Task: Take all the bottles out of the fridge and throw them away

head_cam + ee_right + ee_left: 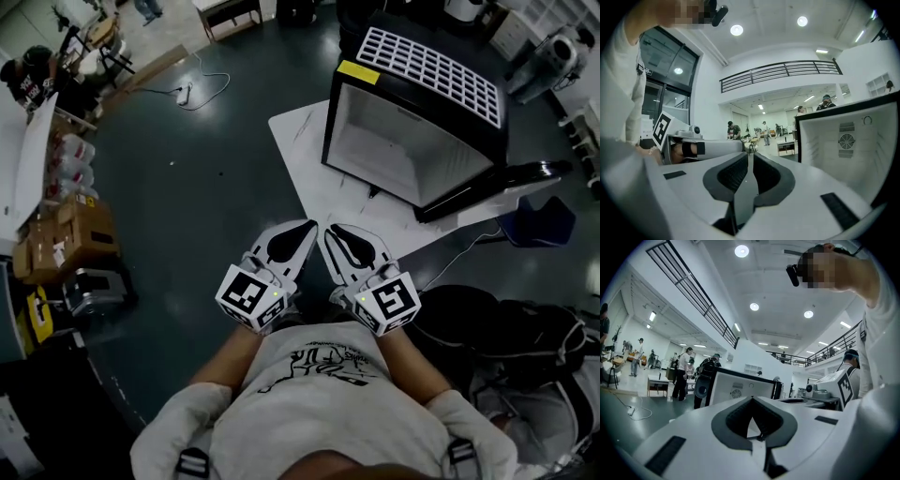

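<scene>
The person stands facing the fridge, holding both tongs close in front of the chest, side by side and pointed toward it. The left tongs are pressed together, tip against tip, with nothing between them; the left gripper view shows the same closed tips. The right tongs are just beside them, also pressed together and empty, as the right gripper view confirms. The two tips nearly touch each other. Each tool carries its marker cube at the near end, the left cube and the right cube.

The fridge is a small black one with a slotted top, set on a white surface farther out and to the right of the tongs, well apart from them. Its door hangs open to the right, and the white inside faces the person. In the right gripper view the fridge fills the right side, with a round fan grille on its back wall. In the left gripper view it sits just beyond the closed tips.

Cardboard boxes stand on the dark floor at the left, and dark bags lie at the near right.
</scene>
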Available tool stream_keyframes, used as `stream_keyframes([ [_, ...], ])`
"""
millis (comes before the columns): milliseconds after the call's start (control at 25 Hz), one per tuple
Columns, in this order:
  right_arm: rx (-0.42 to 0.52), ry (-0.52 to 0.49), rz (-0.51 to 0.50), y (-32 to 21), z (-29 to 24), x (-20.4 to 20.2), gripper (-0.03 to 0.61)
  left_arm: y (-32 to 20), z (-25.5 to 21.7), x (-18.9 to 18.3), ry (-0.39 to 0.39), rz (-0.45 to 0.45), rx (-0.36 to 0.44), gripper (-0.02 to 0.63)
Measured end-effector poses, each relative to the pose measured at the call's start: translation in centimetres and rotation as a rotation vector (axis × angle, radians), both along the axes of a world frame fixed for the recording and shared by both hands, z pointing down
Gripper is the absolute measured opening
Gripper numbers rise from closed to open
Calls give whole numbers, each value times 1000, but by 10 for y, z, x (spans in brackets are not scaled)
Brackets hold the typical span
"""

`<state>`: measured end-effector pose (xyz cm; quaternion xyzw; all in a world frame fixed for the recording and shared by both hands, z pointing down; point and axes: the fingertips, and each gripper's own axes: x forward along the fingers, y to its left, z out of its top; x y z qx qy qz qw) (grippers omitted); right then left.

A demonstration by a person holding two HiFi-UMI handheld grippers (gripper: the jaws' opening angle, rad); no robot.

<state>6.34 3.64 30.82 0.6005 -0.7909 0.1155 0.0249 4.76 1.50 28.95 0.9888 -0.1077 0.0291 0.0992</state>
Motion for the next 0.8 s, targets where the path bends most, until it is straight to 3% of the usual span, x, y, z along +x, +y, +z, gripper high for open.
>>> stream_keyframes([
  [440,9,-8,123,64,1,94,54,62,6,103,5,150,-2,11],
  [800,-2,-3,235,100,-13,145,54,97,-6,154,9,245,-12,11],
])
